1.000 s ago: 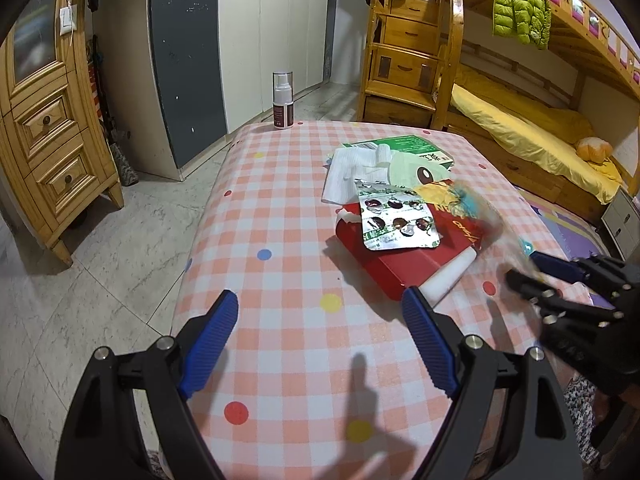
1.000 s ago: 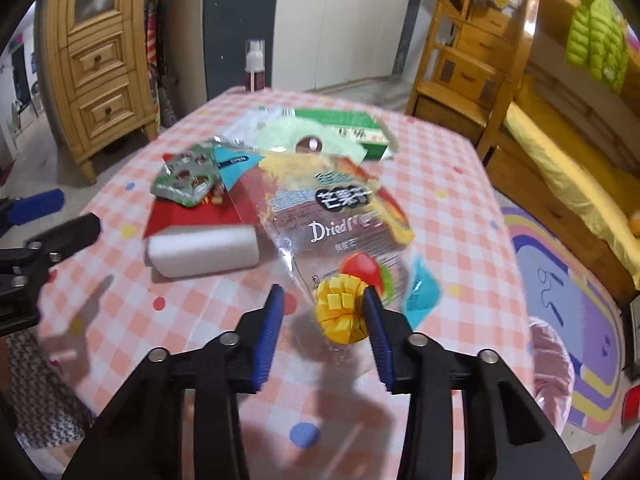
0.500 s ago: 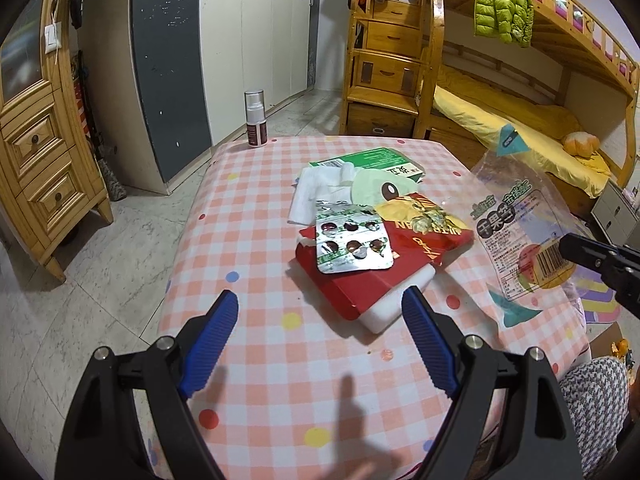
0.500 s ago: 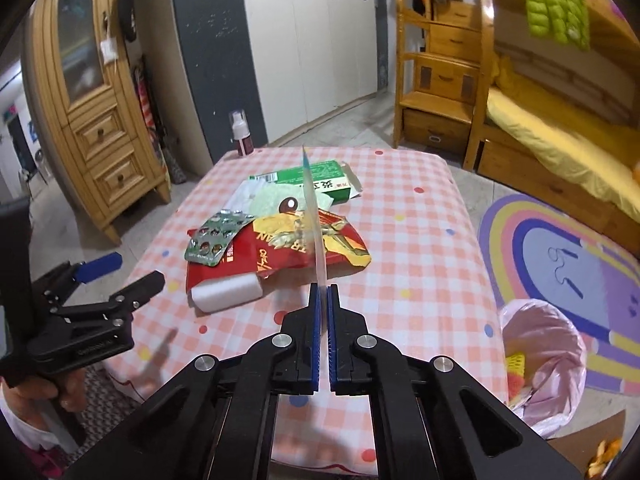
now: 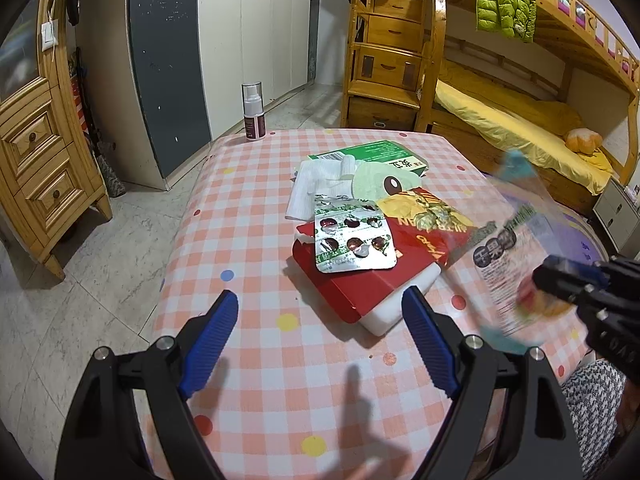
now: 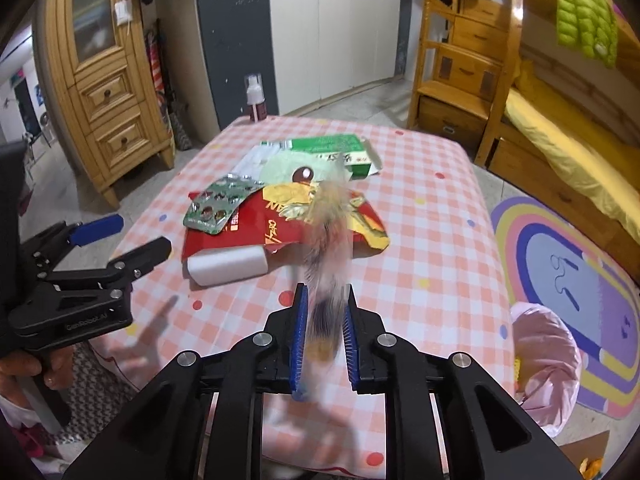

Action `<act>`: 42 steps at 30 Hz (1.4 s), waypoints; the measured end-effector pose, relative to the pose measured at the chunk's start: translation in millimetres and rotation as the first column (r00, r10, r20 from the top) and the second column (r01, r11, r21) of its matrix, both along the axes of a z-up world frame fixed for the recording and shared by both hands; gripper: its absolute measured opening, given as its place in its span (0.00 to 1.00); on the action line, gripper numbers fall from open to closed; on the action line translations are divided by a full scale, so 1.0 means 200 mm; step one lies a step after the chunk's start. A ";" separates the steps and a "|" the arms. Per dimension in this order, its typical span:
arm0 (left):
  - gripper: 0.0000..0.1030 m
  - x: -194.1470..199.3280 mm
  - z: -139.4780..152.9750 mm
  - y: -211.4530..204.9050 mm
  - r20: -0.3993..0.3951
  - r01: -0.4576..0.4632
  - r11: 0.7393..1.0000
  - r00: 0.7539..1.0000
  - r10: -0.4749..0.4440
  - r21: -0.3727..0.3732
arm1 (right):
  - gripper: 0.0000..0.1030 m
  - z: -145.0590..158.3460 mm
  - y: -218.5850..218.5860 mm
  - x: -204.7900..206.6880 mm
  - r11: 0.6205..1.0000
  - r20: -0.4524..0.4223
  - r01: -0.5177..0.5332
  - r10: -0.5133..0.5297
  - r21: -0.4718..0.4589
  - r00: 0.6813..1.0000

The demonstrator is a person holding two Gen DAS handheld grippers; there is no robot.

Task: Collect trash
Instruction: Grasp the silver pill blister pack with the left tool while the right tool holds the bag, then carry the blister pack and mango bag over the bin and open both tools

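Note:
A pile of trash lies on the pink checked table (image 5: 256, 240): a silver pill blister (image 5: 352, 244), a red carton (image 5: 360, 284), a white block (image 5: 396, 308), a red and yellow wrapper (image 5: 424, 212), white tissue (image 5: 312, 188) and a green box (image 5: 368, 154). My left gripper (image 5: 320, 336) is open and empty in front of the pile. My right gripper (image 6: 325, 336) has its jaws a little apart around a blurred clear dried-mango bag (image 6: 328, 248), also seen at the right of the left wrist view (image 5: 516, 264).
A pink trash bag (image 6: 544, 360) stands on the floor right of the table. A spray bottle (image 5: 253, 112) stands at the table's far left corner. A wooden cabinet (image 5: 36, 152), wardrobes and a bunk bed (image 5: 520, 112) surround the table.
The right gripper's jaws have parted from fully shut. The mango bag has swung and blurred between them, lower and nearer the table's right edge. The left gripper stays open.

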State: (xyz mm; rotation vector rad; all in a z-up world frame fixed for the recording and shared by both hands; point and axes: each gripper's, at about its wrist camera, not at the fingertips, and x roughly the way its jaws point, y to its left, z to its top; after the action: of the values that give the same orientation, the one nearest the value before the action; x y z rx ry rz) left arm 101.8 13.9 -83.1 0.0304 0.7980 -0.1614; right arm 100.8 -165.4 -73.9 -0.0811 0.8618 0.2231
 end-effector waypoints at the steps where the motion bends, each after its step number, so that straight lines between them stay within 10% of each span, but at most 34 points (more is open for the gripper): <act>1: 0.79 0.00 0.00 0.00 -0.001 0.000 1.000 1.000 0.000 -0.001 | 0.17 0.00 0.00 -0.01 1.000 0.004 0.005 -0.005 0.008 1.000; 5: 0.79 0.03 0.00 0.01 -0.007 0.001 1.000 1.000 -0.001 -0.016 | 0.02 0.05 -0.03 -0.04 1.000 0.038 0.021 -0.021 0.019 0.999; 23: 0.73 0.38 -0.11 -0.18 -0.093 -0.002 0.999 0.996 0.007 0.050 | 0.02 0.13 -0.14 -0.04 0.996 0.100 0.085 -0.085 0.009 0.991; 28: 0.55 0.37 -0.10 -0.16 -0.064 -0.002 0.999 0.998 0.005 0.054 | 0.02 0.13 -0.17 -0.04 0.995 0.096 0.094 -0.095 0.022 0.991; 42: 0.54 0.16 0.17 -0.15 0.095 0.063 0.998 0.993 -0.065 0.020 | 0.02 0.20 -0.28 -0.10 0.985 0.109 0.137 -0.148 0.102 0.983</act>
State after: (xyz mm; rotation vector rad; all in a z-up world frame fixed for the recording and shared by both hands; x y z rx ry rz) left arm 133.4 -17.0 -48.8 0.0794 0.7029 -0.2120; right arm 80.3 -222.0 -34.0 0.0558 0.7368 0.1229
